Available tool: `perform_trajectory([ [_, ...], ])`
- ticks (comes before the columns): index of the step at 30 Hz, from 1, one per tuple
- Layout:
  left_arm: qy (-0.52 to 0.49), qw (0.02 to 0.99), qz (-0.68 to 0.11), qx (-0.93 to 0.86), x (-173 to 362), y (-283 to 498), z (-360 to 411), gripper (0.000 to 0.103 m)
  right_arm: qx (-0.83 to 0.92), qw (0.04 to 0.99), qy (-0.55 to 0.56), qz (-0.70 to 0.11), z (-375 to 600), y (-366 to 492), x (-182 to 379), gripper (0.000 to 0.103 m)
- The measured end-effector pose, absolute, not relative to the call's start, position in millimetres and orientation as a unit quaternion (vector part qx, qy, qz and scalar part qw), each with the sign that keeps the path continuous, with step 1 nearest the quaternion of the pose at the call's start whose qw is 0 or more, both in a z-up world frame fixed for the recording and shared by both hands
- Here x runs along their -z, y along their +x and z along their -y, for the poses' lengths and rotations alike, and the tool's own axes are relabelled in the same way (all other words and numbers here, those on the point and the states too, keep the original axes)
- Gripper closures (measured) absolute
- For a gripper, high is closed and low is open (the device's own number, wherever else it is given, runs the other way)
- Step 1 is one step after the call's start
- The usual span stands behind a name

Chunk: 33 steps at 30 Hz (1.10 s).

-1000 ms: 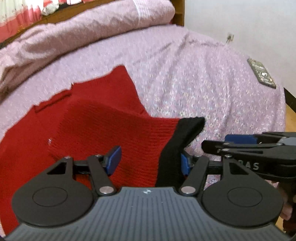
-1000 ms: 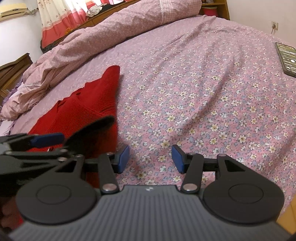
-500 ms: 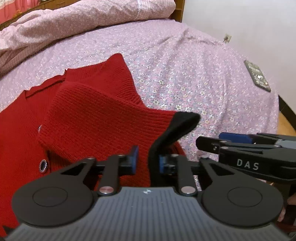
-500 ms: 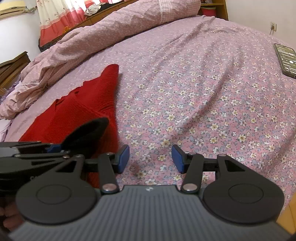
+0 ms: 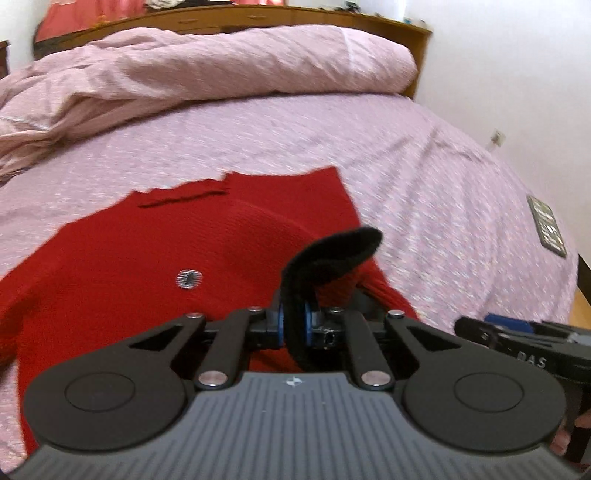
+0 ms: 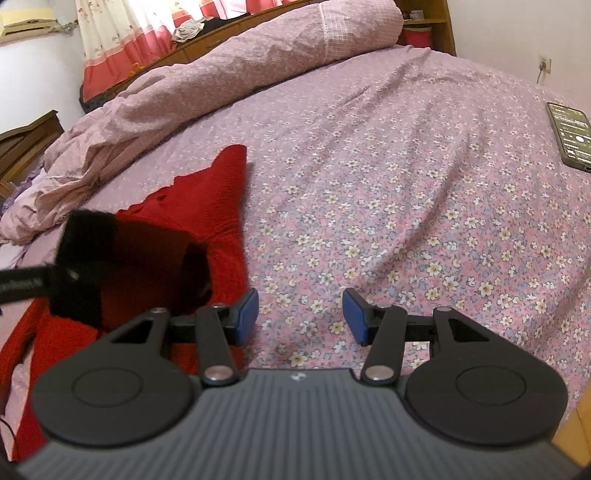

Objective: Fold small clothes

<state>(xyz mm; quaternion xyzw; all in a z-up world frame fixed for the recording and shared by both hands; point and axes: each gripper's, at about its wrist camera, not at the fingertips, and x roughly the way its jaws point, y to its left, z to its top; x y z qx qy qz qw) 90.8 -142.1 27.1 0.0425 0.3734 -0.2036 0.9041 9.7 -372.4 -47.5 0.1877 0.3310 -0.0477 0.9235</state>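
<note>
Above bed, left gripper pinching cuff

Your working surface is a bed covered with a pink sheet printed with small flowers, filling most of both views. Along its far side, across the top of each frame, you have a rumpled pink quilt bunched against the wooden headboard. A red knitted cardigan lies spread on the sheet at the left and centre of the left wrist view. A phone, screen up, rests on the sheet at the right edge, well apart from the cardigan.
</note>
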Motion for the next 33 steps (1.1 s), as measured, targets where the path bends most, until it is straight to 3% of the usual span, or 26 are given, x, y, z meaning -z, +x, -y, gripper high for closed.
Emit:
perform_trajectory([
  [17,0.007,0.938,-0.342,0.054,-42.2,137.0,-4.9,0.091,0.006,0.929,0.132,-0.346,321.3,47.1,36.6,0.05],
  [33,-0.003,0.935,-0.354,-0.007,-3.2,204.0,-85.0,0.091,0.005,0.931,0.111,-0.349,307.0,148.1,34.9,0.05],
])
